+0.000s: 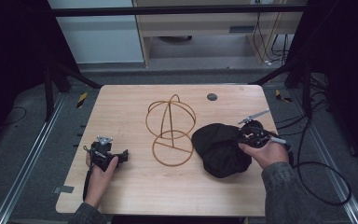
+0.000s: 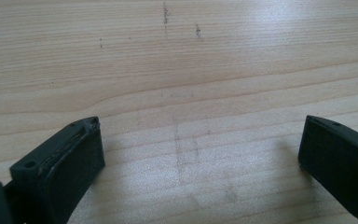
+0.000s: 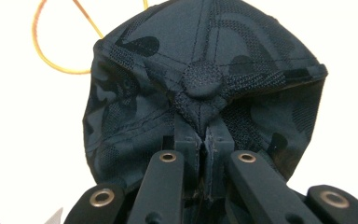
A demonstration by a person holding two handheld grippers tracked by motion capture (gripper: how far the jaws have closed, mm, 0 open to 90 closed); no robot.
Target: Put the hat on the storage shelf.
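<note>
High view: wooden table (image 1: 135, 186) w/ a person's forearms entering from the bottom edge; right gripper (image 1: 249, 135) sits at the right-hand edge of a dark cap (image 1: 221, 149), which lies crumpled on the tabletop right of centre; just beside the cap, to its left, stands a wire hat stand (image 1: 171, 130), a dome of thin golden hoops over a ring base; cap edge and ring base look near-touching, contact cannot be confirmed from this angle; left gripper (image 1: 123, 156) rests low on the table's left part, well apart from cap and stand; small dark disc (image 1: 211, 97) near the far edge.

Right gripper view: supplies what the high view lacks; jaws pressed together, pinching a fold of cap fabric just below the top button (image 3: 201, 80); camo-type pattern and seam stitching legible on the cap (image 3: 135, 116); part of the stand's hoop (image 3: 51, 56) visible at upper left, behind the cap.

Left gripper view: jaws spread wide, nothing between them; bare wood grain of the table (image 2: 177, 70) beneath, w/ a few small dark specks; jaw tips sit close over the surface, casting shadows on it.
</note>
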